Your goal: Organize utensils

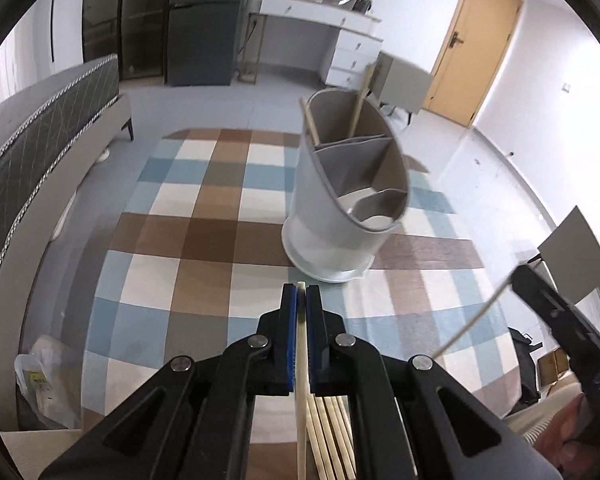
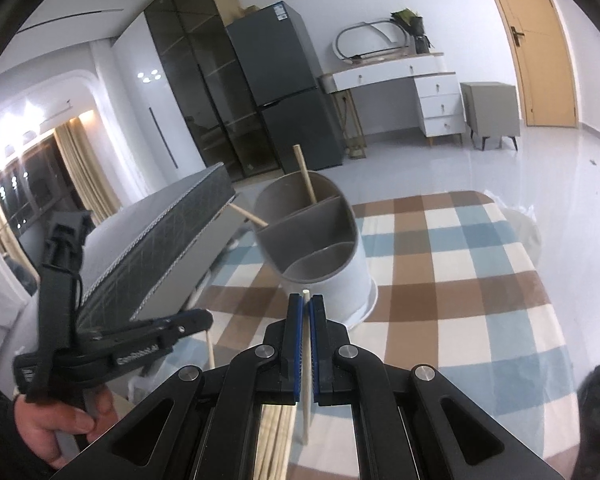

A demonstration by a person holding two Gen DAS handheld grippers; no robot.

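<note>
A grey utensil holder [image 1: 340, 208] with divided compartments stands on the checked tablecloth [image 1: 180, 240], a little ahead of both grippers; it also shows in the right wrist view [image 2: 324, 256]. Two wooden chopsticks [image 1: 356, 108] stand in its far compartment. My left gripper [image 1: 301, 294] is shut on a pale chopstick [image 1: 301, 360] and held above the table. My right gripper [image 2: 306, 304] is shut on another chopstick [image 2: 307, 360]. The right gripper [image 1: 556, 312] with its chopstick shows at the right of the left wrist view. The left gripper [image 2: 188, 322] shows at the left of the right wrist view.
A bundle of several wooden chopsticks [image 1: 332, 436] lies on the cloth below my left gripper. A grey bed [image 1: 40, 128] stands left of the table. A fridge [image 2: 284, 92], a white desk [image 2: 404, 92] and a wooden door [image 2: 536, 40] are at the back.
</note>
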